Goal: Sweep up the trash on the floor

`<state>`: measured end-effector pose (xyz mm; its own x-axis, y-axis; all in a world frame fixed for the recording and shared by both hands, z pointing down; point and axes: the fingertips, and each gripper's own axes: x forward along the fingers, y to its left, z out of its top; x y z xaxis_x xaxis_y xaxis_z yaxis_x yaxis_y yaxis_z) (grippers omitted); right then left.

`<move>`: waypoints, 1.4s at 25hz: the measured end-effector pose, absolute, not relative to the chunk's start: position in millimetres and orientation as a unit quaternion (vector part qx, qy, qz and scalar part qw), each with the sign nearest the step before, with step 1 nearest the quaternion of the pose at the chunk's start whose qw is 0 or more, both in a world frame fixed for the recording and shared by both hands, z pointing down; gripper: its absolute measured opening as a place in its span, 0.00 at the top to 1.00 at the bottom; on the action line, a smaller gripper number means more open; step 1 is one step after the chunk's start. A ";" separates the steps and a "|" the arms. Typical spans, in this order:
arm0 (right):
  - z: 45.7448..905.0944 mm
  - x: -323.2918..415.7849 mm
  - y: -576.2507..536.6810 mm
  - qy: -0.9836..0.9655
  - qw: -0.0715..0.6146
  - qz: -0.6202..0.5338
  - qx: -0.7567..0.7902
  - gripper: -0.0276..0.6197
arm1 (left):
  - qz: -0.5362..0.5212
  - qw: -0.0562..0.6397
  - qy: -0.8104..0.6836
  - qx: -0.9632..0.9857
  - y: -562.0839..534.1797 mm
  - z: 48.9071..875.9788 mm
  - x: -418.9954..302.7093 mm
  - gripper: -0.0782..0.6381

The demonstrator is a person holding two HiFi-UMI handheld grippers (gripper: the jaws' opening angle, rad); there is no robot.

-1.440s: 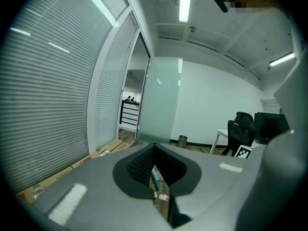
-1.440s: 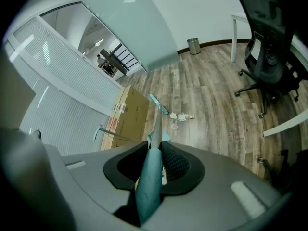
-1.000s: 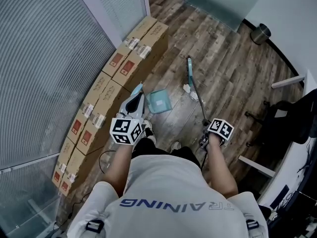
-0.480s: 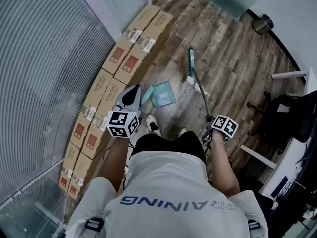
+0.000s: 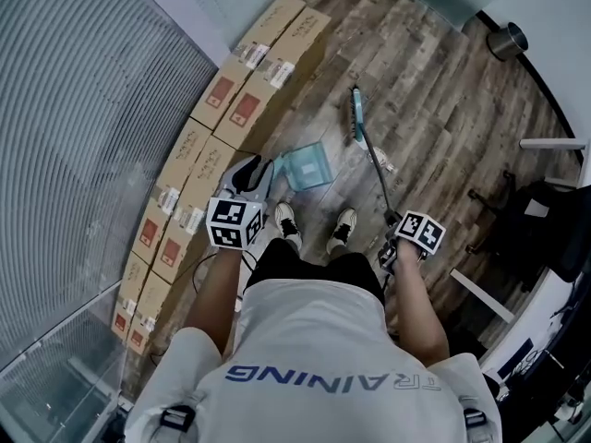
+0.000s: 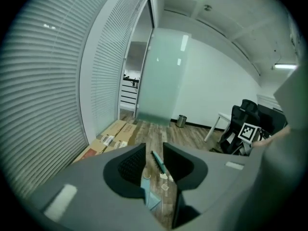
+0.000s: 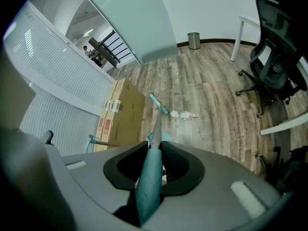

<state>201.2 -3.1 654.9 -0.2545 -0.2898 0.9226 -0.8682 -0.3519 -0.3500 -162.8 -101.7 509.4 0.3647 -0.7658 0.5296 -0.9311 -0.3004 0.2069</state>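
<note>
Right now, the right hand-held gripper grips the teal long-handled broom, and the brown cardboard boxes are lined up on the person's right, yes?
One detail is off. The right hand-held gripper does grip the teal long-handled broom, but the brown cardboard boxes are lined up on the person's left, as the head view shows.

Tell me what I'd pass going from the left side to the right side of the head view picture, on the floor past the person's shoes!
blinds → cardboard boxes → dustpan → broom → metal bin
</note>
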 end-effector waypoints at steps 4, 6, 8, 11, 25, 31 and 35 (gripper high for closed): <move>660.0 209.9 -5.0 -0.518 0.246 0.604 0.554 0.79 | 0.253 0.266 -0.494 0.788 -98.8 557.0 -148.9 0.52; 662.9 214.6 -4.2 -0.515 0.247 0.605 0.554 0.79 | 0.299 0.269 -0.471 0.785 -97.7 586.7 -145.0 0.45; 665.8 217.7 -1.5 -0.511 0.249 0.608 0.554 0.79 | 0.339 0.279 -0.450 0.778 -96.6 616.9 -144.7 0.44; 670.1 220.1 4.9 -0.504 0.254 0.613 0.554 0.79 | 0.376 0.301 -0.427 0.765 -97.9 655.3 -144.7 0.43; 688.6 234.6 24.4 -0.472 0.278 0.622 0.560 0.79 | 0.452 0.322 -0.387 0.736 -107.2 725.2 -135.4 0.73; 694.0 245.8 29.3 -0.469 0.294 0.614 0.562 0.79 | 0.469 0.312 -0.379 0.734 -112.5 724.4 -137.8 0.74; 702.0 257.9 32.9 -0.462 0.302 0.613 0.565 0.79 | 0.483 0.297 -0.367 0.738 -109.1 724.1 -136.7 0.75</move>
